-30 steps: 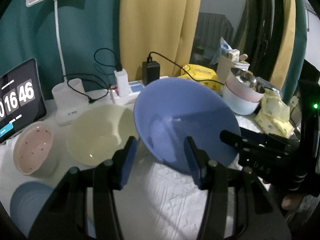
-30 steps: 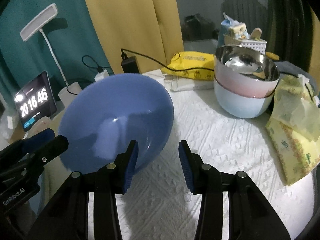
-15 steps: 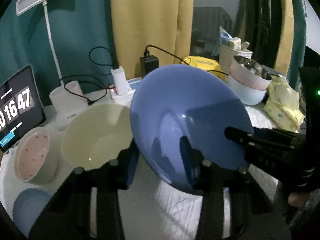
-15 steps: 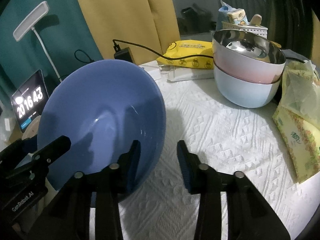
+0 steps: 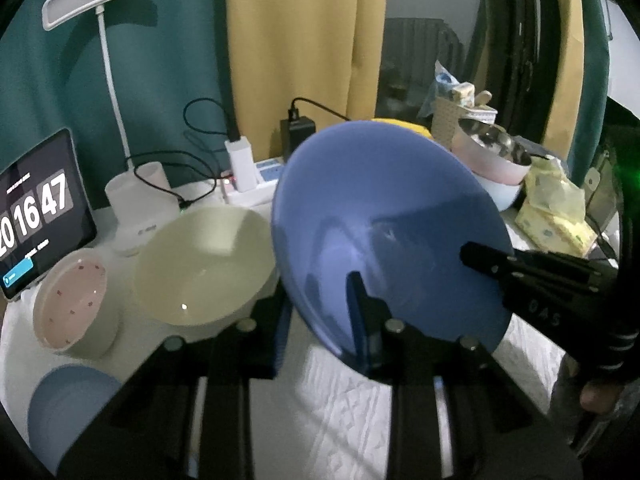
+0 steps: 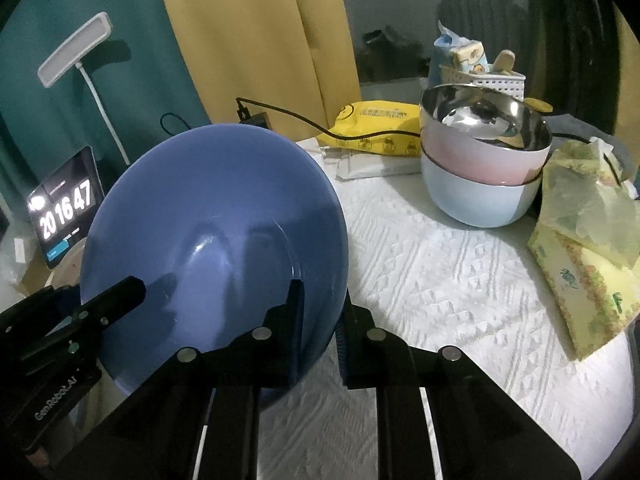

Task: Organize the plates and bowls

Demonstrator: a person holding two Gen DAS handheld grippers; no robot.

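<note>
Left of the large blue plastic bowl point(image 5: 384, 220), a cream round bowl point(image 5: 204, 264) rests on the white-clothed bench point(image 6: 452, 280). The left tool point(image 5: 320, 312) and right tool point(image 6: 318, 316) each pinch the blue bowl's rim, holding it tilted above the bench. Right of it sits a stack of pink and pale-blue bowls point(image 6: 480, 172).

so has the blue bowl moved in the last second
Yes. The blue bowl has been lifted and tipped up on its rim, both grippers now clamping it. In the right wrist view its rim now reaches the clock tablet, having sat below it before.
</note>
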